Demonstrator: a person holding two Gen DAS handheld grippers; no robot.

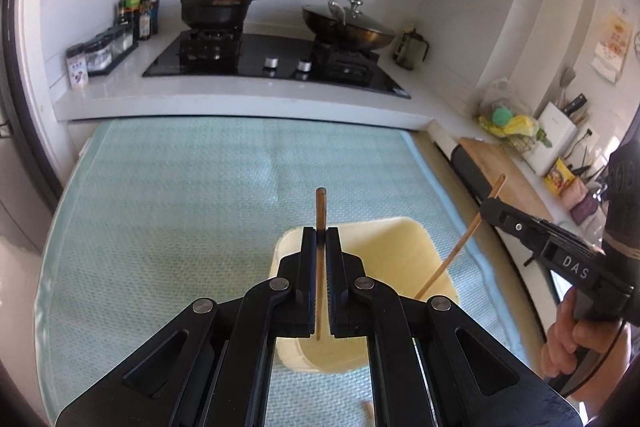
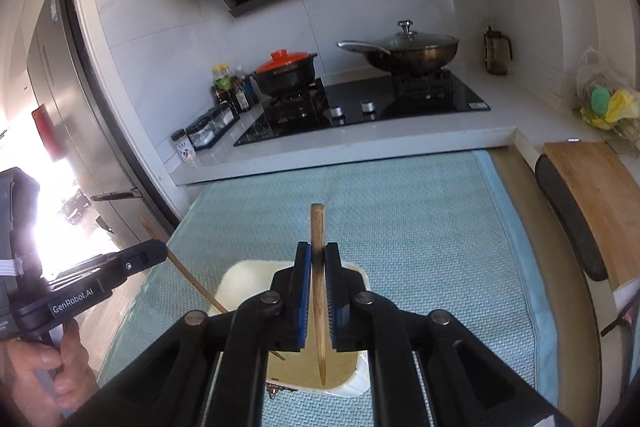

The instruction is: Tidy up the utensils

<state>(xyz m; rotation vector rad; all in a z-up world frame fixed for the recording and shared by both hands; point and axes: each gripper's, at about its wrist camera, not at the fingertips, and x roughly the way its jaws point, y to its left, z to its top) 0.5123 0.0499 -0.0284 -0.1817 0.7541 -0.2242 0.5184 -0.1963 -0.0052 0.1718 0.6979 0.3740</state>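
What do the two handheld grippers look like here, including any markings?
Both are black pistol-grip tools with linkage arms on round metal pivots. The left gripper reads "GenRobot.AI" on its side; the right gripper has blue-edged pads and reads "DAS". A white ribbon cable shows at the left one's body.

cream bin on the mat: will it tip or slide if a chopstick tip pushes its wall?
The cream bin looks like thin plastic, open-topped and nearly empty, so probably light and easy to shove. It sits low and wide, so tipping seems unlikely. The woven mat under it should add some grip. The left gripper and right gripper each hold a chopstick above it.
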